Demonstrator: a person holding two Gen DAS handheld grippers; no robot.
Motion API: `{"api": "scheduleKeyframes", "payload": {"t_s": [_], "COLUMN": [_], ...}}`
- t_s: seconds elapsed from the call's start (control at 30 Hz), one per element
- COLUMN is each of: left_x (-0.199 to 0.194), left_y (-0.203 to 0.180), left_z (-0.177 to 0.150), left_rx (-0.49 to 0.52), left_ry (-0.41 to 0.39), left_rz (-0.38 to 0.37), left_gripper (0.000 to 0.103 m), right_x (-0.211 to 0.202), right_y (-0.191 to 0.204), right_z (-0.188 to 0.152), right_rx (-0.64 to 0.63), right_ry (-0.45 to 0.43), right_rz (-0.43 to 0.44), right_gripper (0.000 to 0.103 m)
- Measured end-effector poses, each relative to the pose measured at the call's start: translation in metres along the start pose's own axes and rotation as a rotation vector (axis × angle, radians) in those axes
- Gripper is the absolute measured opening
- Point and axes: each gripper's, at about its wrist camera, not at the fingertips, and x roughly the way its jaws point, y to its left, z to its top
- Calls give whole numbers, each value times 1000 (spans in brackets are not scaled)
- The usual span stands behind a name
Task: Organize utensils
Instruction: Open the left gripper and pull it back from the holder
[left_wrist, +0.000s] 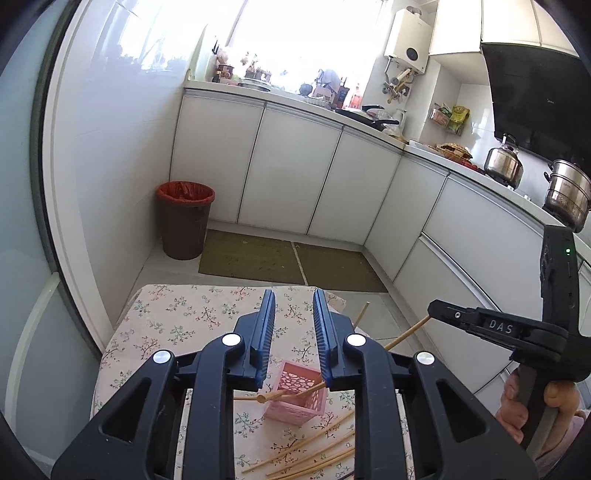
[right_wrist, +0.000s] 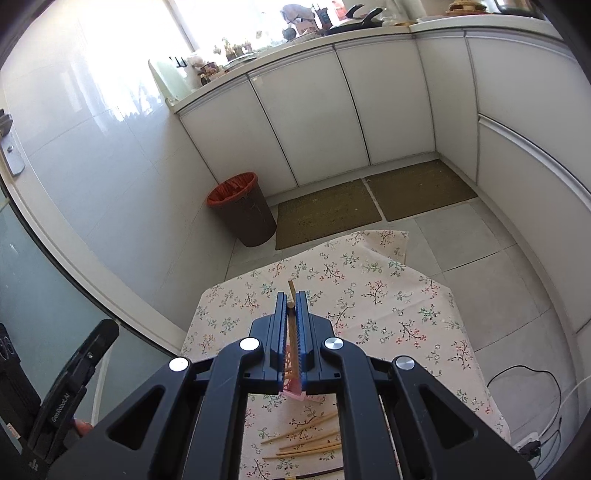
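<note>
The right tongs (right_wrist: 291, 306) were pinching a single bamboo chopstick (right_wrist: 293, 332) between the blue pads, its blunt end standing proud beyond the tips. The stick was held directly above the pink basket (left_wrist: 295, 397), which suggests it was being lined up for insertion.

The left tongs (left_wrist: 293, 306) were spread a little, with nothing pressed between the pads. They hovered above the pink basket, probably placed to steady it or to stay clear of the drop. In the left wrist view one chopstick (left_wrist: 291, 395) already leaned in the basket, its end projecting over the rim.

Several loose chopsticks (left_wrist: 314, 448) lay fanned on the surface, on the camera side of the basket, so sorting was judged partly done.

The surface (right_wrist: 388, 295) carried a floral cloth and stood in a small kitchen. Beyond the basket were white cabinets (left_wrist: 295, 170), two floor mats (left_wrist: 255, 258) and a lined bin (left_wrist: 184, 218). A kettle (left_wrist: 504, 162) and steamer pot (left_wrist: 567, 192) stood to the right of the cabinets.
</note>
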Motion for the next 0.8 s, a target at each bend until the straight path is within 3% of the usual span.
{"api": "scheduleKeyframes", "payload": {"t_s": [0.5,0.57,0.63,0.73,0.8], "left_x": [-10,-12,-14,-19,-24], "left_y": [-14,-20,-26,-33,-37], "left_z": [-8,-11,-15,-22,-27], "left_rx": [13,20,32,51,57], "left_ry": [27,38,53,71,82], "left_rz": [-10,-11,-14,0,15], "left_gripper": [28,32,37,50,67], "right_x": [-35,-40,-45,-51,-55], "right_y": [-16,-18,-21,-25,-29], "right_z": [-10,-15,-22,-32,-40], "right_rx": [-23,-20,-14,-8,6], "right_ry": [-54,-53,-58,-56,-47], "right_rz": [-52,-54,-54,-55,-46], "right_gripper": [11,18,34,42,49]}}
